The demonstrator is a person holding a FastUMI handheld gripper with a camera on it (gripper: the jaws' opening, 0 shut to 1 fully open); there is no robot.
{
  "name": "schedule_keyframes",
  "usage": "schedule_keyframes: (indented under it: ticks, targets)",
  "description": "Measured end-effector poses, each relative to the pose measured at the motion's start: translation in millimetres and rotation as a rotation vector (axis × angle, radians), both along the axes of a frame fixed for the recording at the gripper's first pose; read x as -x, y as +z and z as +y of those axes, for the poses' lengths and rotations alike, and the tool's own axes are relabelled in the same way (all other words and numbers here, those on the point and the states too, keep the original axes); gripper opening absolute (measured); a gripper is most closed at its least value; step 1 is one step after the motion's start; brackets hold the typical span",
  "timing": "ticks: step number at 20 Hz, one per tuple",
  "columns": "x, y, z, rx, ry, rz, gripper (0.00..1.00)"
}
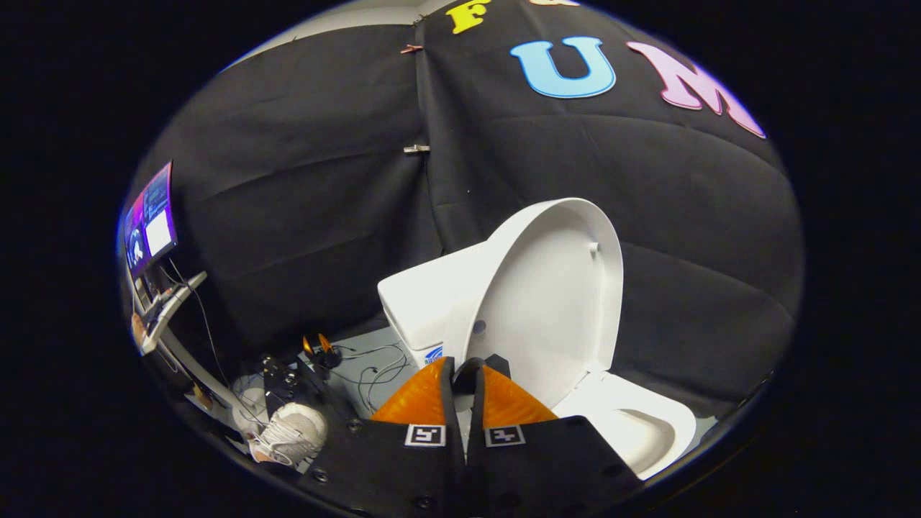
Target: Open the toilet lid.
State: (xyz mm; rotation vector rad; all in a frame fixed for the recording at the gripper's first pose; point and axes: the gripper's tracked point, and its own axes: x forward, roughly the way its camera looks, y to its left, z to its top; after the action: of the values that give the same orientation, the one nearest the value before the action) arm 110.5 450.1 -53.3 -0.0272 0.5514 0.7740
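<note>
The hand-held gripper [468, 374] has its fingers pretty much closed together, gripping nothing. Just beyond them, the white plastic toilet lid [550, 302] stands raised, leaning back against the white cistern [421, 298].

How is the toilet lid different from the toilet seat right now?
The toilet lid stands raised, leaning toward the tank; the toilet seat lies flat on the bowl. The lid is a solid shell; the seat has an opening. The lid sits just beyond the shut claw; the seat lies beside it. Both are white.
</note>
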Motion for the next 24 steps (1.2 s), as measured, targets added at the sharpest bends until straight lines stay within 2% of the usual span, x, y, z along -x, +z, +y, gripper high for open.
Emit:
schedule_keyframes:
  ticks: [4, 6, 7, 8, 9, 13, 16, 19, 22, 24]
  targets:
    - [-1.9, -1.7, 4.8, 0.063, 0.006, -0.068, 0.05]
    - [-0.9, -0.8, 9.7, 0.031, -0.001, -0.026, 0.07]
    - [6.9, -0.3, 12.8, 0.017, 0.016, 0.020, 0.13]
    - [6.5, 1.5, 12.4, -0.004, 0.004, 0.010, 0.30]
    - [3.5, 1.4, 9.2, -0.006, -0.010, -0.005, 0.30]
    - [5.3, -8.3, -5.6, 0.039, -0.017, -0.039, 0.91]
    - [4.4, -3.7, -15.5, 0.020, -0.041, -0.050, 0.91]
    - [-7.6, 22.2, -42.6, -0.038, -0.103, -0.116, 0.97]
    - [-34.9, 55.8, -105.0, -0.036, -0.254, -0.303, 0.99]
    - [-39.1, 76.1, -144.7, -0.028, -0.325, -0.441, 0.99]
